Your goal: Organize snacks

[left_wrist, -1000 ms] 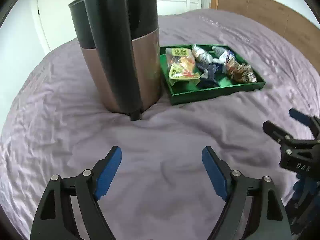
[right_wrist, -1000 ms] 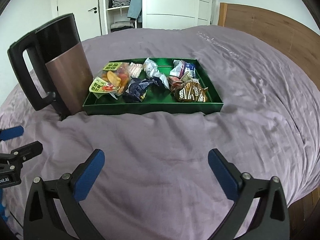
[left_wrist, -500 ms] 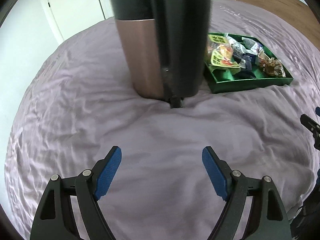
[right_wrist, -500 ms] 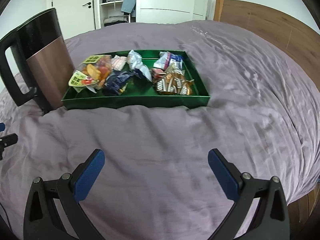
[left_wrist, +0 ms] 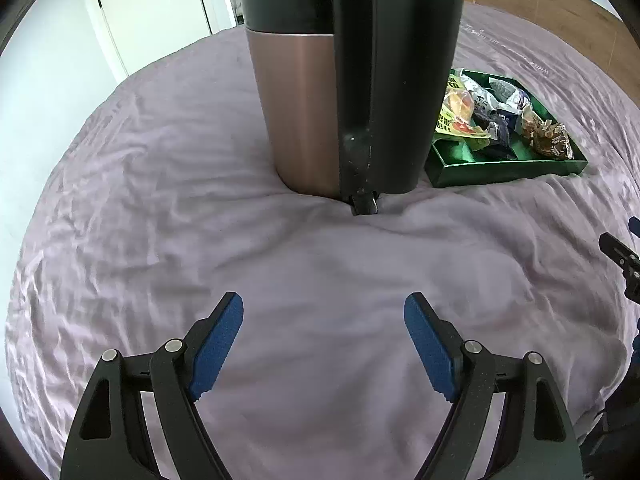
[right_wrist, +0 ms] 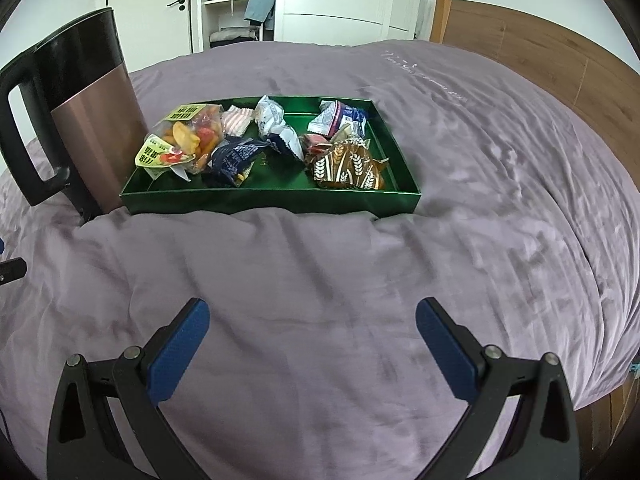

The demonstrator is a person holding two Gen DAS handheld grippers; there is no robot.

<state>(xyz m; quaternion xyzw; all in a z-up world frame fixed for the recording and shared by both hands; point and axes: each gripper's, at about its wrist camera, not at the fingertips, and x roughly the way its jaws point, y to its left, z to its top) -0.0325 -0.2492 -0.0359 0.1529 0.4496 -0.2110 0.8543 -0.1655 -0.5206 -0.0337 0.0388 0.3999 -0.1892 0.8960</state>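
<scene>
A green tray (right_wrist: 272,202) sits on the purple bed and holds several wrapped snacks: a yellow-labelled fruit bag (right_wrist: 182,140), a dark blue packet (right_wrist: 234,158), a white packet (right_wrist: 272,114) and a brown wheat-print packet (right_wrist: 348,168). The tray also shows at the right of the left wrist view (left_wrist: 508,168). My right gripper (right_wrist: 312,340) is open and empty, well in front of the tray. My left gripper (left_wrist: 324,336) is open and empty, in front of the kettle.
A tall copper-and-black kettle (left_wrist: 344,80) stands upright touching the tray's left end; it also shows in the right wrist view (right_wrist: 80,128). A wooden headboard (right_wrist: 540,56) lies at the far right. Wardrobe and door stand behind the bed.
My left gripper has moved closer to the kettle, which now fills more of its view. The right gripper has shifted slightly; the tray has stayed put. Both remain open.
</scene>
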